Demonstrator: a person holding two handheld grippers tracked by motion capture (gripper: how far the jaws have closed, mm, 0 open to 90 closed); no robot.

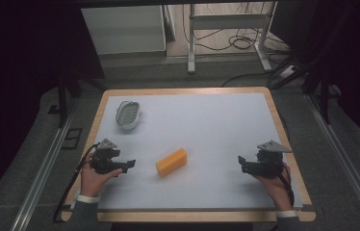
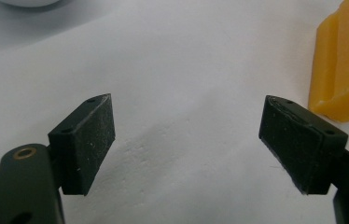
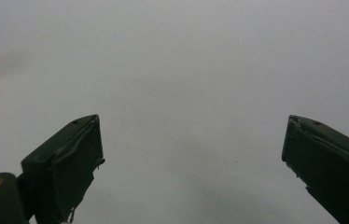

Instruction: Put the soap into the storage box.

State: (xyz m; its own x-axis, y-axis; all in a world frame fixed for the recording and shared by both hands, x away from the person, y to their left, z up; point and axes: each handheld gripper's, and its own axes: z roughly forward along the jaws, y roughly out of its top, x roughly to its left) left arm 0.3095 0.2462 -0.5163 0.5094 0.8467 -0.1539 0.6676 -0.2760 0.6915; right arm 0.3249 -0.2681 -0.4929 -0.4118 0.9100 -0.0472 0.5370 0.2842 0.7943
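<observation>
You are holding a claw in each hand over the worktop (image 1: 216, 120), which is wearing a pale sheet inside a wooden rim. Take the orange block (image 1: 171, 162) as your landmark: it is lying near the middle of the worktop, towards your edge, with its long side running on a slant.

Your left claw (image 1: 129, 165) is sitting just left of the block, not touching it, and pointing towards it. In the left gripper view the left claw (image 2: 186, 140) is standing wide apart with bare sheet between its jaws, and the block (image 2: 343, 70) is showing past the right-hand jaw.

Your right claw (image 1: 241, 163) is sitting well to the right of the block and facing back towards it. In the right gripper view the right claw (image 3: 193, 149) is likewise gaping wide, gripping nothing, with plain sheet between the jaws.

A grey oval dish (image 1: 128, 114) is resting beyond the block and to its left, near the worktop's far left corner, well apart from both claws.
</observation>
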